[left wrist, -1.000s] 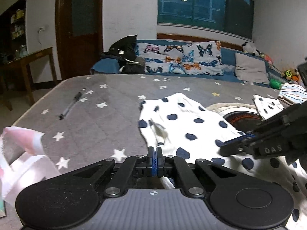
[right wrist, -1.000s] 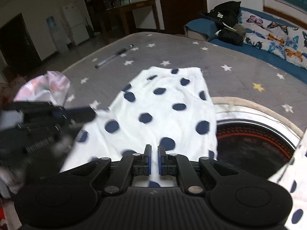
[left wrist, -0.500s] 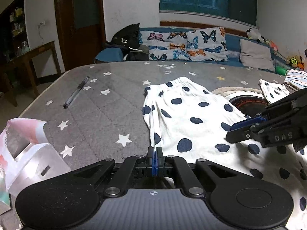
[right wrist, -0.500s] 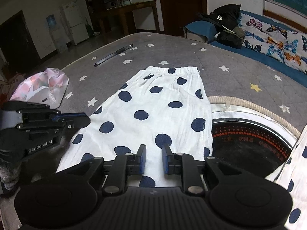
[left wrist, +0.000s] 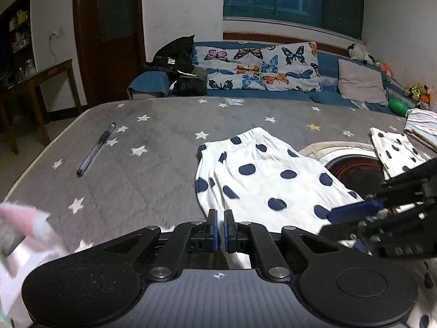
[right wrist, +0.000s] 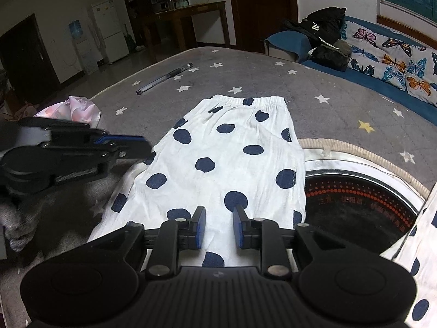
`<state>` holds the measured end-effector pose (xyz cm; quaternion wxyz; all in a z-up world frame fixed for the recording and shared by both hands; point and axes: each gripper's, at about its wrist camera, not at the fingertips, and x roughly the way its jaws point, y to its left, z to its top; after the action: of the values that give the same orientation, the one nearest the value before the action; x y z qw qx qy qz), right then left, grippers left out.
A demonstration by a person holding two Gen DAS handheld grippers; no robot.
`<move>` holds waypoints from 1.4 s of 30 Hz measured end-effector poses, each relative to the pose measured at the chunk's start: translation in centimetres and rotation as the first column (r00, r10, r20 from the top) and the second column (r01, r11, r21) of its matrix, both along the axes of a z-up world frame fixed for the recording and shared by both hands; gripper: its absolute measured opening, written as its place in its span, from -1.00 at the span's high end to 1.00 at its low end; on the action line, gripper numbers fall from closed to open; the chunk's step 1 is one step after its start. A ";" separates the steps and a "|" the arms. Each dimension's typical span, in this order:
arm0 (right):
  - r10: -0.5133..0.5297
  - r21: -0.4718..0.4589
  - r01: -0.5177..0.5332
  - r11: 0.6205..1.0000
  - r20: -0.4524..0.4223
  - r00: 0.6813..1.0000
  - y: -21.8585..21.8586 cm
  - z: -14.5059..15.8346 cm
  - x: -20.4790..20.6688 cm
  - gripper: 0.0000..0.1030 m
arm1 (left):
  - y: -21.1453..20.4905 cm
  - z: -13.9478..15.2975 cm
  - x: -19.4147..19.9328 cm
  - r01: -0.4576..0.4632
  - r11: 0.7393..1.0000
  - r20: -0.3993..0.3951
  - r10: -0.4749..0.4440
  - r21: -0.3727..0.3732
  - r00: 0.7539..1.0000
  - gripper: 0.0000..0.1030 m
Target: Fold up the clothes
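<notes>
Right wrist view shows the polka-dot shorts [right wrist: 226, 153] lying flat on the starred grey mattress [right wrist: 259, 76], waistband at the far end; the right gripper [right wrist: 218, 228] hovers open over the near hem. The left gripper [left wrist: 220, 228] looks almost closed on nothing. Thin, limp cotton: light, likely to sag, so pinch corners or waistband.

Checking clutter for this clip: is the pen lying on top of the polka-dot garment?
No, the pen lies on the bare star-patterned grey cover, well apart from the white polka-dot garment.
</notes>
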<state>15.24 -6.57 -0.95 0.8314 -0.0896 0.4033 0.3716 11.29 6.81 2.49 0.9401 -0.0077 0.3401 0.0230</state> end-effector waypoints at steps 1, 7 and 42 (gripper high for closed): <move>0.000 0.002 0.000 1.000 -0.001 1.000 0.0 0.0 0.0 0.58 | 0.0 0.0 0.4 0.002 1.000 -0.001 -0.002 0.000 1.000 0.89; 0.001 0.015 0.000 1.000 -0.006 1.000 -0.3 0.0 0.1 0.58 | 0.2 -0.6 1.3 -0.005 1.000 -0.017 0.005 0.004 1.000 0.86; 0.004 0.023 -0.004 1.000 0.005 1.000 -0.6 -0.1 0.0 0.58 | 1.8 -1.0 1.1 -0.055 0.995 0.010 0.054 0.079 0.998 0.92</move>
<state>15.24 -7.17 -1.06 0.8327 -0.0820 0.3966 0.3777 12.41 8.58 1.45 0.9401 0.0205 0.3347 0.0620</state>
